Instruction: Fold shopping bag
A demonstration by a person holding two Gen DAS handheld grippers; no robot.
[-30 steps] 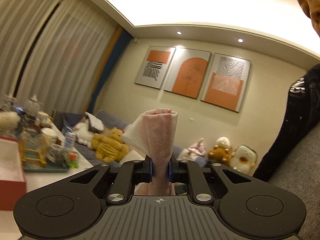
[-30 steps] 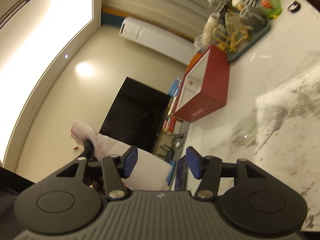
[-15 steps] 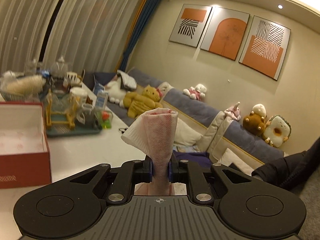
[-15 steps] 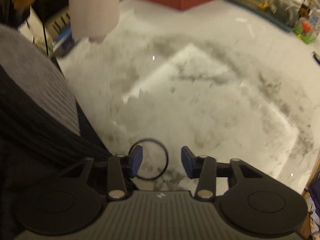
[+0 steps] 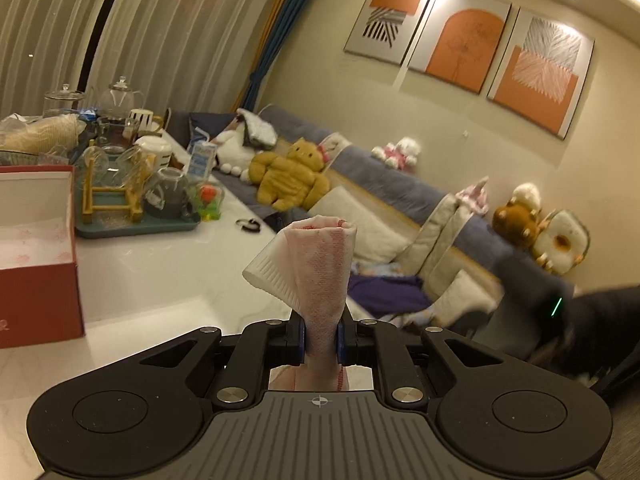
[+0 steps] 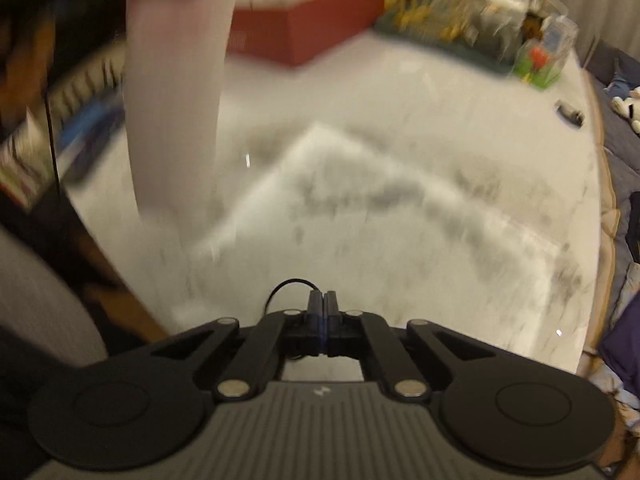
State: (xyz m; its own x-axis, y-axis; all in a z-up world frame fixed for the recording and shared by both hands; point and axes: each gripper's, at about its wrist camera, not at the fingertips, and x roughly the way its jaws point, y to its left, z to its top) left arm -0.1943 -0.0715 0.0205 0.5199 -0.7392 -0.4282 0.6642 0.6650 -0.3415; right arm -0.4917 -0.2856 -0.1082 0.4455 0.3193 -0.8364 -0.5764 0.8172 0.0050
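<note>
I see the bag (image 5: 320,280), pink and white, bunched into a roll and clamped between the pads of my left gripper (image 5: 320,342). It stands up from the jaws above the near edge of the marble table (image 5: 168,264). In the right view the bag (image 6: 176,92) hangs blurred at upper left over the table. My right gripper (image 6: 320,320) is clenched with its pads touching; a thin black loop (image 6: 288,286) sits just beside them, and I cannot tell if it is pinched. A red box (image 5: 36,256) stands left on the table.

bare marble table (image 6: 400,128) centre, red box (image 6: 304,36) and tray (image 6: 448,46) behind
</note>
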